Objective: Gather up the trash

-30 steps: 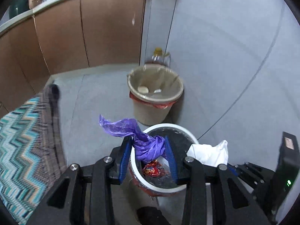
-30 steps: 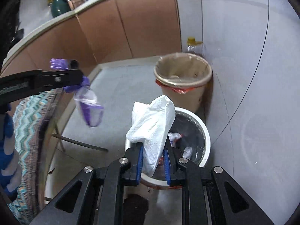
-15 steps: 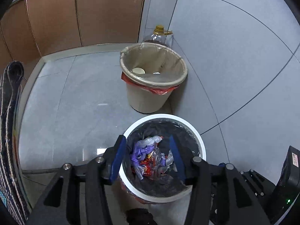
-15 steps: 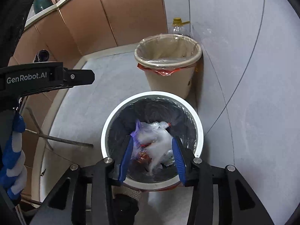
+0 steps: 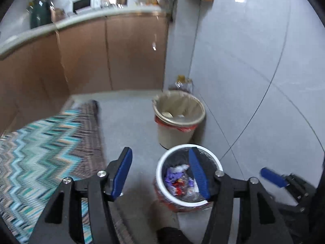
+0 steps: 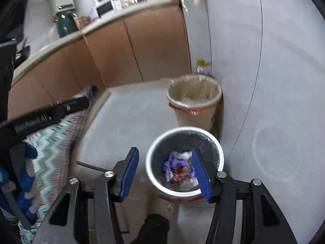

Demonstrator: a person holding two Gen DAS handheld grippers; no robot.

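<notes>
From the left wrist, the left gripper [image 5: 160, 172] hung with fingers spread apart and nothing between them, above the white-rimmed, black-lined round bin [image 5: 187, 203] by the grey tiled wall, purple and red crumpled trash [image 5: 177, 180] lying inside. From the right wrist, the right gripper [image 6: 165, 171] likewise gaped unloaded over that bin, apparently free for more.

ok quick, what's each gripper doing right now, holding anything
Left gripper: open, holding nothing, above the white-rimmed bin.
Right gripper: open, holding nothing, above the same bin.
</notes>
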